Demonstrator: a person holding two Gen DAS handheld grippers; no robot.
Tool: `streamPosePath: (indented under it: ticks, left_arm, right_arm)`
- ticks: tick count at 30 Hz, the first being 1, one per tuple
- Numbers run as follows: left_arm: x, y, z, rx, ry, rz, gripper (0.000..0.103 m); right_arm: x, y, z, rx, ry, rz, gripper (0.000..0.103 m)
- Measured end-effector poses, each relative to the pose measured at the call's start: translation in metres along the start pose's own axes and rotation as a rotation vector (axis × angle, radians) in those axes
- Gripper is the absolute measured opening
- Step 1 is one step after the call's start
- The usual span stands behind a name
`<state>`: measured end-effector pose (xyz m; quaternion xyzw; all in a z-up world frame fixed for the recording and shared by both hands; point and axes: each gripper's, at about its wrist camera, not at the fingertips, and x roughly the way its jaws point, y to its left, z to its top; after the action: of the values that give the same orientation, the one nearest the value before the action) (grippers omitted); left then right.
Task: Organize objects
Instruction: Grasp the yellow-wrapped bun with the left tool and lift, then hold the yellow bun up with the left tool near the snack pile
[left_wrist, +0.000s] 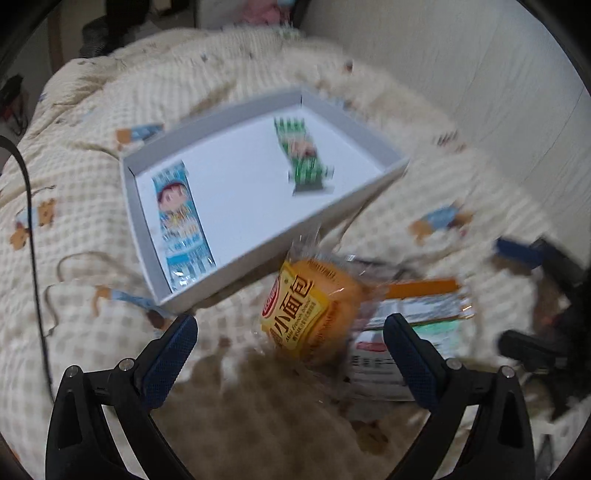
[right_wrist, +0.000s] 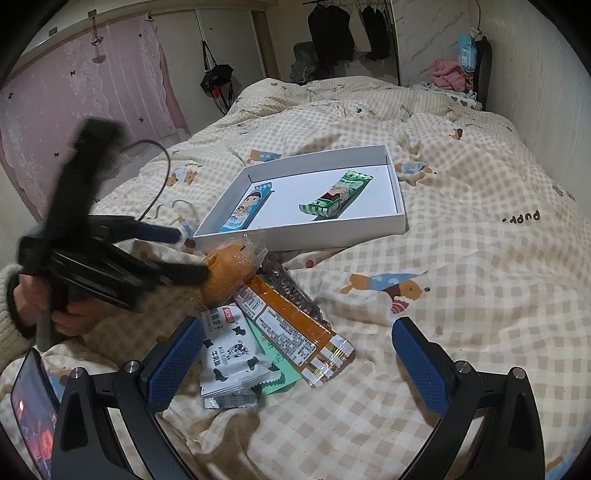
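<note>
A bed (right_wrist: 461, 258) with a cream checked quilt fills the room. Pink lace curtains (right_wrist: 92, 110) cover the left wall, dark clothes (right_wrist: 328, 33) hang at the back, and pale panelling (right_wrist: 535, 81) lines the right side.

Left wrist view smeared by motion throughout. Print on the blue snack bar (left_wrist: 183, 225) and the green snack bar (left_wrist: 301, 155) in the white box (left_wrist: 280, 236) unreadable. Small lettering on the bread packet (left_wrist: 310, 314) blurred; packets behind it run together, count unclear. My right gripper (left_wrist: 532, 254) a dark streak at that view's right edge; finger gap cannot be judged there. In the right wrist view my left gripper (right_wrist: 192, 254) is blurred, its near finger covering part of the bread. The striped packet (right_wrist: 291, 291) lies mostly hidden under the orange packet (right_wrist: 291, 325). The phone (right_wrist: 31, 410) is cut off at the lower left edge.
</note>
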<state>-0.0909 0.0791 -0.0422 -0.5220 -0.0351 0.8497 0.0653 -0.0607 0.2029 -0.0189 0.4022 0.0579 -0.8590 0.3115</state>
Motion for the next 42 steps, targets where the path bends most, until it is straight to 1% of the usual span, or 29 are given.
streamPosePath:
  ticks: [2, 4, 5, 6, 7, 8, 9, 10, 13, 16, 18, 19, 22, 23, 27, 30, 32, 33, 34, 36, 38, 42]
  left_arm:
    - [0.009, -0.004, 0.000, 0.019, 0.022, 0.021, 0.101]
    - [0.013, -0.006, 0.001, 0.026, 0.019, 0.052, 0.101]
    - [0.014, -0.006, 0.002, 0.021, 0.015, 0.051, 0.101]
    - [0.015, -0.005, 0.002, 0.015, 0.018, 0.040, 0.098]
    - [0.016, -0.004, 0.002, 0.008, 0.019, 0.023, 0.080]
    - [0.017, -0.002, 0.001, 0.001, 0.014, 0.009, 0.066]
    - [0.019, 0.000, -0.001, -0.012, 0.019, 0.000, 0.059]
    - [0.019, 0.003, -0.004, -0.029, 0.017, -0.008, 0.058]
    - [0.006, 0.005, -0.007, -0.036, -0.016, -0.013, 0.056]
    - [-0.024, 0.002, -0.006, -0.006, -0.083, -0.002, 0.056]
    - [-0.045, 0.000, -0.006, 0.022, -0.114, 0.014, 0.056]
    - [-0.054, -0.001, -0.007, 0.038, -0.120, 0.036, 0.056]
    - [-0.078, -0.001, -0.012, 0.066, -0.075, 0.158, 0.056]
    - [-0.084, 0.000, -0.015, 0.066, -0.068, 0.178, 0.056]
    - [-0.105, 0.003, -0.036, 0.078, -0.029, 0.191, 0.056]
    - [-0.104, 0.000, -0.049, 0.090, -0.038, 0.180, 0.056]
    - [-0.092, -0.002, -0.055, 0.093, -0.039, 0.150, 0.057]
    - [-0.082, -0.001, -0.059, 0.082, -0.022, 0.143, 0.057]
    - [-0.074, -0.001, -0.061, 0.074, -0.007, 0.155, 0.057]
    - [-0.056, -0.002, -0.064, 0.070, 0.040, 0.211, 0.057]
    - [-0.055, -0.003, -0.064, 0.083, 0.033, 0.212, 0.057]
    - [-0.054, 0.002, -0.065, 0.072, 0.034, 0.184, 0.057]
  right_arm:
    - [0.001, -0.001, 0.000, 0.003, 0.004, -0.001, 0.102]
    - [0.001, -0.001, 0.000, 0.003, 0.006, -0.001, 0.102]
    - [0.001, -0.001, 0.000, 0.002, 0.007, -0.001, 0.102]
    - [0.001, -0.001, 0.000, 0.001, 0.007, -0.001, 0.102]
    - [0.001, -0.001, 0.000, 0.001, 0.007, -0.001, 0.102]
    - [0.001, -0.001, 0.000, 0.001, 0.006, -0.001, 0.102]
    - [0.001, -0.001, 0.001, 0.000, 0.006, 0.000, 0.102]
    - [0.001, -0.001, 0.001, -0.002, 0.005, 0.000, 0.102]
    - [0.000, 0.000, 0.001, -0.004, -0.001, -0.001, 0.102]
    - [0.000, 0.000, 0.001, -0.006, -0.004, 0.002, 0.102]
    - [0.000, -0.001, 0.001, -0.005, -0.004, 0.005, 0.102]
    - [0.000, -0.001, 0.001, -0.004, -0.005, 0.007, 0.102]
    - [0.000, -0.001, 0.001, -0.005, -0.005, 0.009, 0.102]
    - [0.000, -0.001, 0.001, -0.006, -0.004, 0.009, 0.102]
    - [0.000, 0.000, 0.001, -0.009, -0.003, 0.009, 0.102]
    - [0.000, 0.001, 0.001, -0.010, -0.004, 0.009, 0.102]
    - [0.000, 0.001, 0.001, -0.010, -0.003, 0.009, 0.102]
    - [0.000, 0.001, 0.001, -0.010, -0.003, 0.009, 0.102]
    - [0.000, 0.000, 0.001, -0.009, -0.003, 0.008, 0.102]
    - [0.000, 0.000, 0.001, -0.008, -0.002, 0.008, 0.102]
    - [0.002, 0.000, 0.001, -0.008, 0.004, 0.009, 0.102]
    - [0.001, 0.001, 0.000, -0.011, 0.004, 0.009, 0.102]
